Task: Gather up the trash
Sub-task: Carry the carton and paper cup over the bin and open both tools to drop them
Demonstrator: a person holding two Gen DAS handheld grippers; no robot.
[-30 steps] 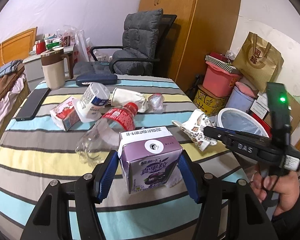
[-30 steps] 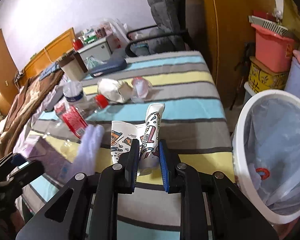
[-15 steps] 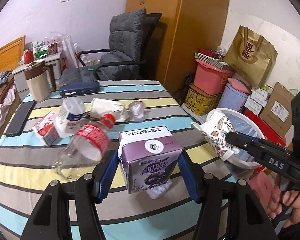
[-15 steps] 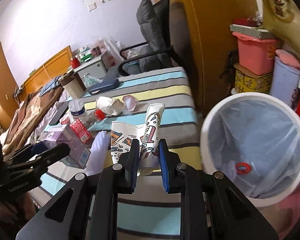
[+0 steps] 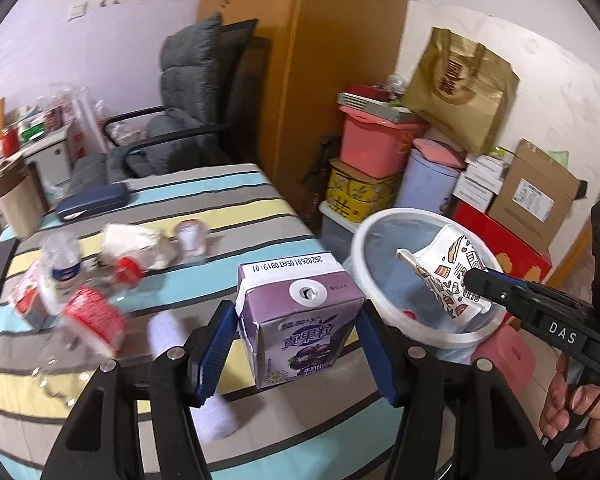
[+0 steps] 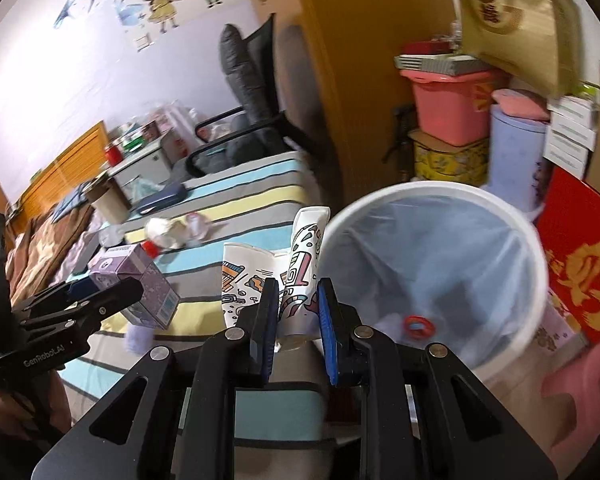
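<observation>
I am in the carrying step, with a piece of trash in each hand, both on the way to the white bin (image 6: 432, 264) that stands on the floor off the end of the striped table (image 5: 228, 204). My left gripper (image 5: 296, 344) is clamped on the purple milk carton (image 5: 300, 320), its blue pads pressing the carton's two sides; the carton hangs upright above the table's near edge, just beside the bin's rim but not yet over its mouth. My right gripper (image 6: 298, 312) is squeezed nearly together on the crumpled printed paper cup (image 6: 276, 276), which, seen from my left wrist, sits above the bin's opening, close to its far rim. A little red ring already lies at the bottom of the liner. I judge the cup is about ready to go: the next move calls for letting the right jaws part while the cup is well inside the rim, so it falls into the liner. The carton needs a further sideways carry toward the bin before I release it. More trash waits well back from the bin: a red-capped bottle (image 5: 96, 316), crumpled white paper (image 5: 136, 244), and a small clear cup (image 5: 190, 238).
</observation>
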